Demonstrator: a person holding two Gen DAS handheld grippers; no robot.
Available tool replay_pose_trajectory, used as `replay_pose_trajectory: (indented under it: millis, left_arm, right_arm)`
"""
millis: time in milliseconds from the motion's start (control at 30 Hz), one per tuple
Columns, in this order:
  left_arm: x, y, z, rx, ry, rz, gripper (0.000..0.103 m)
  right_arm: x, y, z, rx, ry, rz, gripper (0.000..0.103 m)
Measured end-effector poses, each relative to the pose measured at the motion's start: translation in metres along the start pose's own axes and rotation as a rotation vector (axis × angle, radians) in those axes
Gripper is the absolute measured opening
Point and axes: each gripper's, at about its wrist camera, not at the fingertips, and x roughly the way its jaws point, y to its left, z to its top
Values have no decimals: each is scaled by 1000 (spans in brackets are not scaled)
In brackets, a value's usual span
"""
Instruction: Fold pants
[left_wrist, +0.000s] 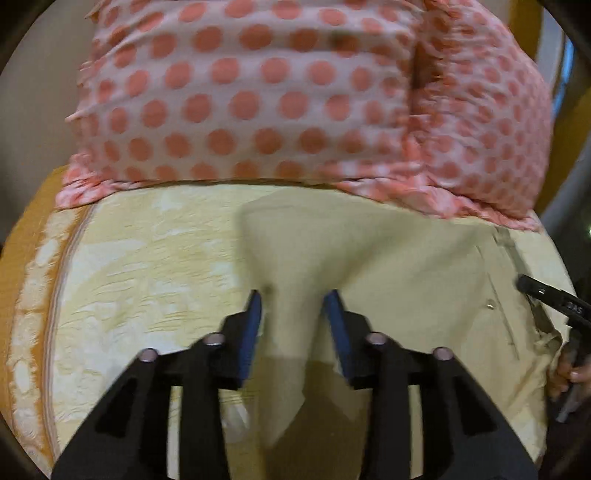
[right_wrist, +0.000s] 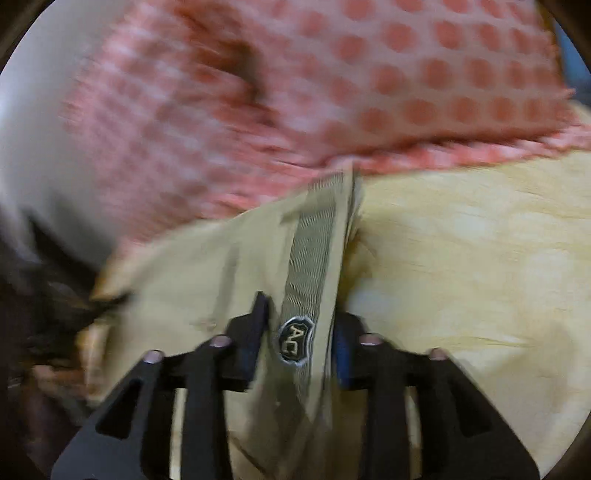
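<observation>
Beige pants (left_wrist: 406, 266) lie on a yellow patterned bedspread (left_wrist: 147, 266). My left gripper (left_wrist: 295, 306) is shut on a bunched fold of the pants that rises between its blue pads. My right gripper (right_wrist: 301, 321) is shut on the pants (right_wrist: 207, 266) at the waistband (right_wrist: 314, 236), with the "AC" badge (right_wrist: 295, 339) between its fingers. The right gripper also shows at the right edge of the left wrist view (left_wrist: 550, 299), at the waistband end of the pants.
Pink pillows with orange dots (left_wrist: 258, 92) lie along the far side of the bed, just behind the pants; they also show in the right wrist view (right_wrist: 406, 74). The bedspread's orange border (left_wrist: 22, 295) runs along the left. A hand (left_wrist: 569, 373) holds the right gripper.
</observation>
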Motion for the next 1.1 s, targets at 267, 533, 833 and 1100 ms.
replay_pose_trajectory:
  millis: [267,533,833,1100]
  left_arm:
    - [-36,8,-24,-56,-18,-245,57]
    - [-37,-14,-50,-4,45,-141,58]
    - [-121,-24,-165,71,-99,91,96]
    - [-107,-31,-195,41,-81,117,101]
  right_arm:
    - [-40,24,-31,-72,-51,297,69]
    - [-22,34,-40,-20,61,103,78]
    - [-72,85,-144,-244,-72,-50,97]
    - [-69,103,-174,-276,-79,-175,102]
